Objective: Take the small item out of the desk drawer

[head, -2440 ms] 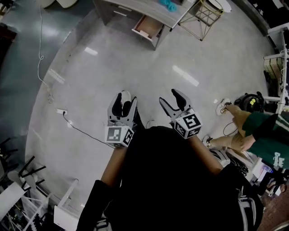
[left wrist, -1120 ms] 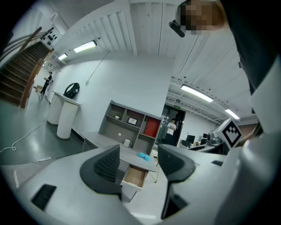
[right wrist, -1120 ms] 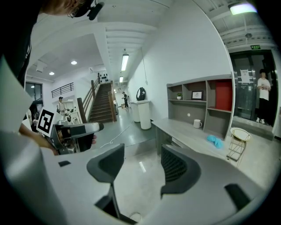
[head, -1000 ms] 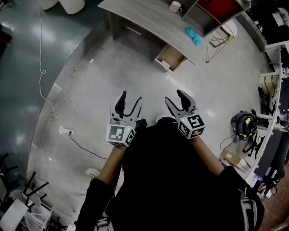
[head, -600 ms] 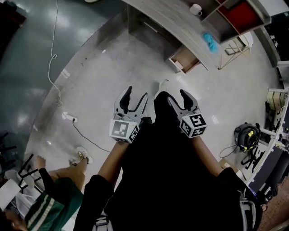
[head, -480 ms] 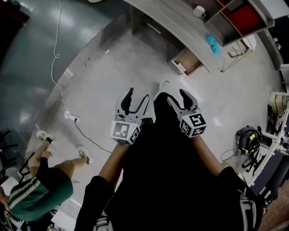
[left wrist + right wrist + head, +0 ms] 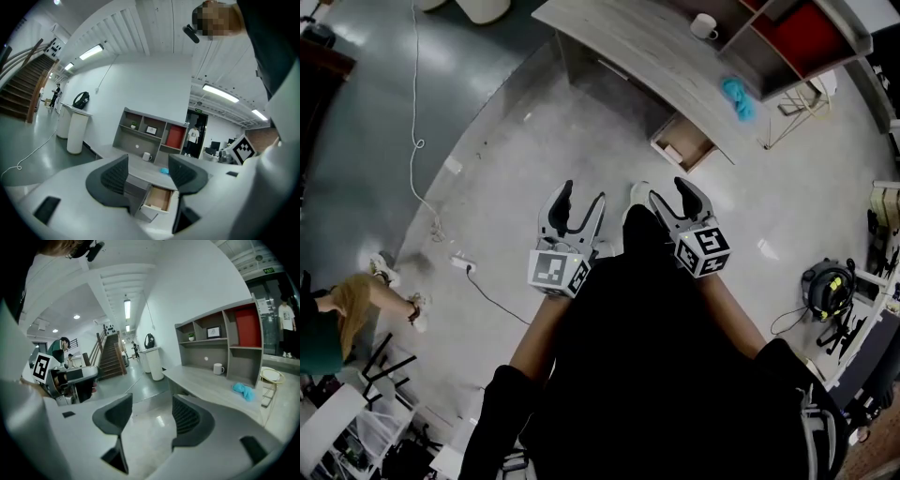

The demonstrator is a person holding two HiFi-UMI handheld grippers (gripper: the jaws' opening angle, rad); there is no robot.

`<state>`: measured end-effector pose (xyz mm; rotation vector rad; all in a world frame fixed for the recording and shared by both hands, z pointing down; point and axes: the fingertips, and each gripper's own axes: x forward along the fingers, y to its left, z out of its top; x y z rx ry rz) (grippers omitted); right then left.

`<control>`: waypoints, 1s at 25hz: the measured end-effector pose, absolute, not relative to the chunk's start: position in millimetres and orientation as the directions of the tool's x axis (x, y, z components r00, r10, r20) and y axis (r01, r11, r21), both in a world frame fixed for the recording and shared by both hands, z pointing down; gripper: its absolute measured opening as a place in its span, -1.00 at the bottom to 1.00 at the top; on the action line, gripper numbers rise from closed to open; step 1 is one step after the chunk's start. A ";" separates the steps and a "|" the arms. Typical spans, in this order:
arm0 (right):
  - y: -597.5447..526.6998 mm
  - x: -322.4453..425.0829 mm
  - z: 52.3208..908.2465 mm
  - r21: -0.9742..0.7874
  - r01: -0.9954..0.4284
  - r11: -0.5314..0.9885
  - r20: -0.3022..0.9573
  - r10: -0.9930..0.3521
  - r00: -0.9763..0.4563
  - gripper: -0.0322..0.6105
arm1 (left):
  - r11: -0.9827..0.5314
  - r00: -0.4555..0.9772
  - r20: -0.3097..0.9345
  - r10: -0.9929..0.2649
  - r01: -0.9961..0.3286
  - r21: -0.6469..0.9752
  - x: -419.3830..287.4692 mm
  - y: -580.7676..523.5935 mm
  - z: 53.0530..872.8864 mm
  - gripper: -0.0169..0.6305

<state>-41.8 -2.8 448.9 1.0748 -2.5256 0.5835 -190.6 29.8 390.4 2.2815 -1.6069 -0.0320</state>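
Grey jaws of the left gripper (image 7: 581,199) stand wide apart with nothing between them. The right gripper (image 7: 670,194) is likewise spread and empty. Black-and-white square markers (image 7: 551,274) face up on both. Well apart from them, under the desk (image 7: 619,42), the wooden drawer (image 7: 684,150) is pulled open; whatever lies inside is too small to tell. A white mug (image 7: 703,26) and a blue cloth (image 7: 738,97) sit on the desk.

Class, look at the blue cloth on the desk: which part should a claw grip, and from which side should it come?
Probably the bunched-up middle of the blue cloth, pinched from above. It lies as a low crumpled heap on the flat desk, so its raised folds offer the only purchase.
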 end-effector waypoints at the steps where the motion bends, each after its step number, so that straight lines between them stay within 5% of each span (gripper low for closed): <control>1: -13.5 -36.2 451.0 -0.240 -0.744 0.623 0.454 -0.606 -0.653 -0.12 | -0.302 0.363 0.181 -0.914 -0.907 0.294 -186.8 16.8 391.1 -0.18; 25: -226.3 115.3 492.0 -0.257 -0.840 0.478 0.510 -0.671 -0.538 -0.11 | -0.394 0.476 0.286 -0.831 -0.868 0.301 -67.9 -210.6 421.6 -0.18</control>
